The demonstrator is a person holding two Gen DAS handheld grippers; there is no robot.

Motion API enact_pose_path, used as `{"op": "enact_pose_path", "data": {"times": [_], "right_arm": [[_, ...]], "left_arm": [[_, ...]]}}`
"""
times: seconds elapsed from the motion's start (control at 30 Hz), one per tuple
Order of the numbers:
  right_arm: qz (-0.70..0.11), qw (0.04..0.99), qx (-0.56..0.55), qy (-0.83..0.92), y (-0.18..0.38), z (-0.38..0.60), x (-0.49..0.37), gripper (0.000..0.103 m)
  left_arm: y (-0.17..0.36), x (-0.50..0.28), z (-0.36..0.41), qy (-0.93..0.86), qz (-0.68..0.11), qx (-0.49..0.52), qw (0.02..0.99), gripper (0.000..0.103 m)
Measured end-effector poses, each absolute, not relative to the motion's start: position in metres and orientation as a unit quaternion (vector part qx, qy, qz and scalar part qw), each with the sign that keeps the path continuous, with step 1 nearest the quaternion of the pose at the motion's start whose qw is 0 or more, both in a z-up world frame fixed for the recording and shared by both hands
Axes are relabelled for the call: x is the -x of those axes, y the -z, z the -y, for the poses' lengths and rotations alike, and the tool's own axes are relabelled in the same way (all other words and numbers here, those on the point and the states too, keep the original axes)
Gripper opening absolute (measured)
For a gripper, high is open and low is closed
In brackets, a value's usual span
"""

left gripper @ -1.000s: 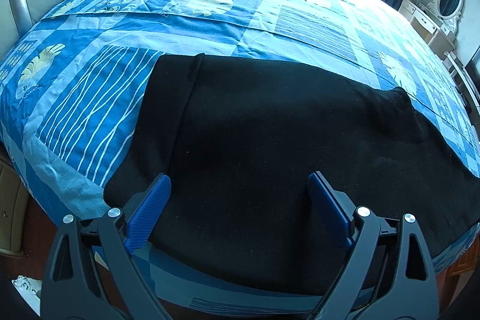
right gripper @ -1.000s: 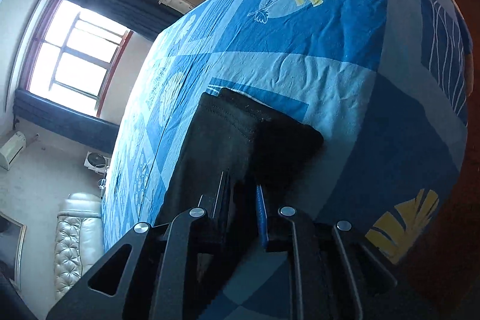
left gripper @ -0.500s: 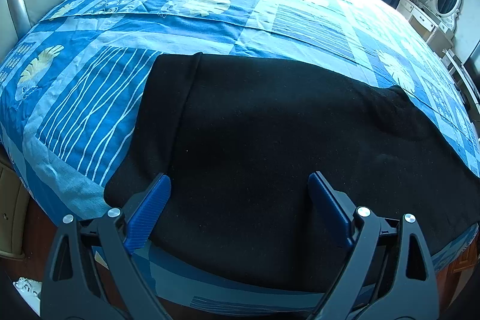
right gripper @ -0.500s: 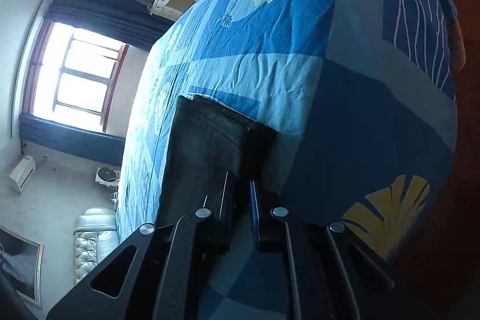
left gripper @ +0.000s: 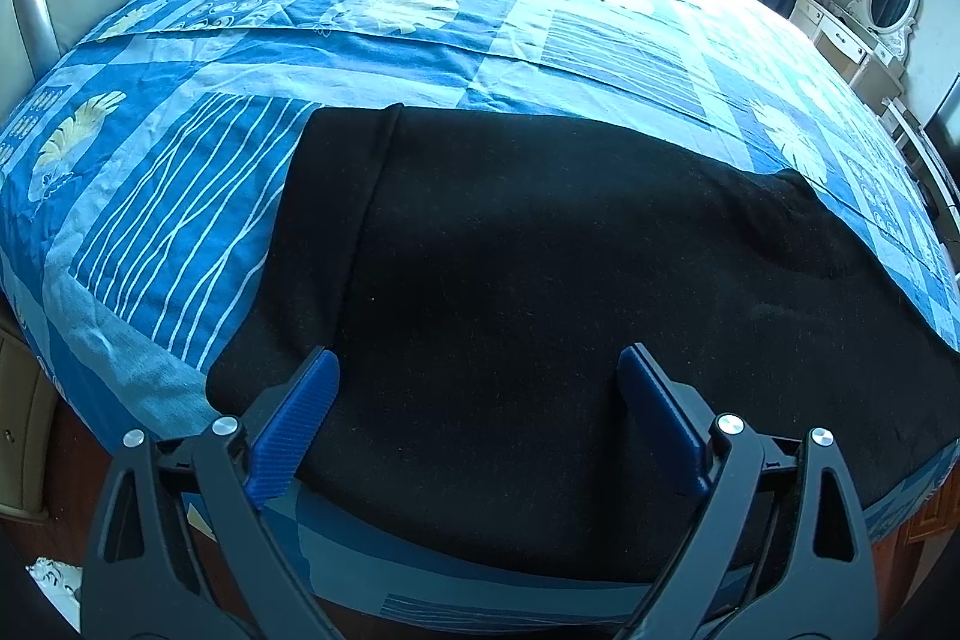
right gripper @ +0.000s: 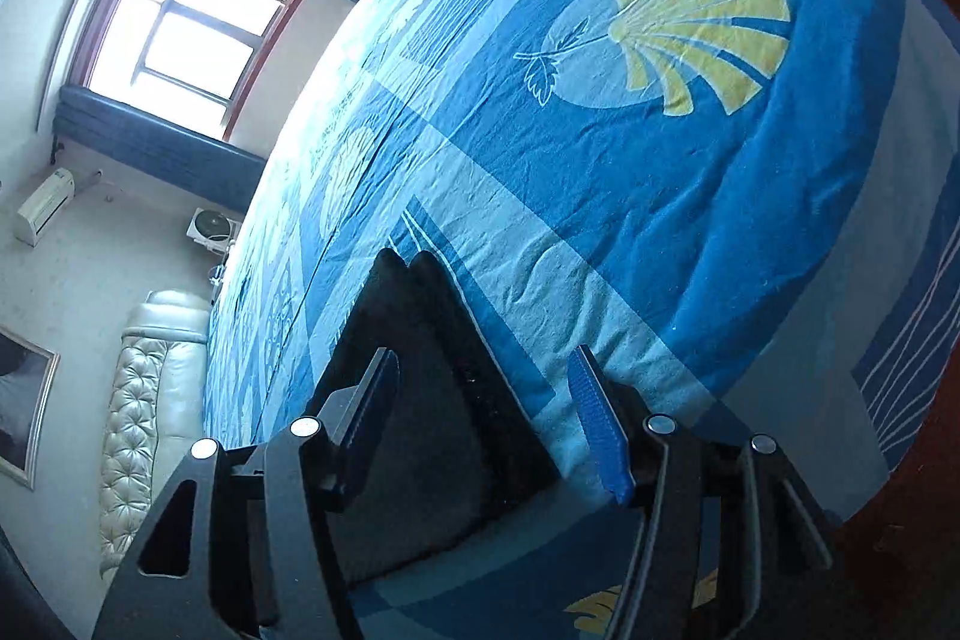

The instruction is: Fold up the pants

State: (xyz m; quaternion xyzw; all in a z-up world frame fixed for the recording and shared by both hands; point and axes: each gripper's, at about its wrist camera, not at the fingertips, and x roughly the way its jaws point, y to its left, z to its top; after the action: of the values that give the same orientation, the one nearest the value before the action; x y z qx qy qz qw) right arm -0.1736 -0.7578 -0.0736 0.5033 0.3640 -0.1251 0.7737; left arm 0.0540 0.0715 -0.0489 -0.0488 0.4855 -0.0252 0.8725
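While both grippers gape wide, black pants lie flat on the blue bedspread.
Left gripper and right gripper hold nothing; a window beyond.

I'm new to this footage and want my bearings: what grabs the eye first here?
The black pants dominate, spread flat across the near edge of the bed with its blue patchwork cover. The open left gripper hangs just above them. In the right wrist view, a big yellow shell print stands out on the cover, beyond the open right gripper at the pants' end.
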Motion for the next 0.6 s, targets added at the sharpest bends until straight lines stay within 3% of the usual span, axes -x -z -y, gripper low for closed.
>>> {"op": "enact_pose_path", "data": {"times": [0.17,0.23,0.3,0.33,0.6], "right_arm": [[-0.404,0.776,-0.477,0.088,0.080,0.739,0.151,0.058],[-0.423,0.778,-0.454,0.099,0.077,0.734,0.147,0.051],[-0.439,0.777,-0.440,0.099,0.073,0.729,0.147,0.029],[-0.446,0.777,-0.434,0.092,0.071,0.725,0.146,0.024],[-0.445,0.785,-0.418,0.107,0.041,0.716,0.140,0.019]], "left_arm": [[0.050,-0.056,-0.069,0.022,-0.489,0.048,0.871,0.098],[0.050,-0.057,-0.069,0.020,-0.490,0.049,0.870,0.098],[0.050,-0.058,-0.069,0.020,-0.491,0.049,0.870,0.098],[0.050,-0.058,-0.069,0.020,-0.491,0.048,0.869,0.098],[0.049,-0.058,-0.069,0.027,-0.496,0.041,0.867,0.099]]}}
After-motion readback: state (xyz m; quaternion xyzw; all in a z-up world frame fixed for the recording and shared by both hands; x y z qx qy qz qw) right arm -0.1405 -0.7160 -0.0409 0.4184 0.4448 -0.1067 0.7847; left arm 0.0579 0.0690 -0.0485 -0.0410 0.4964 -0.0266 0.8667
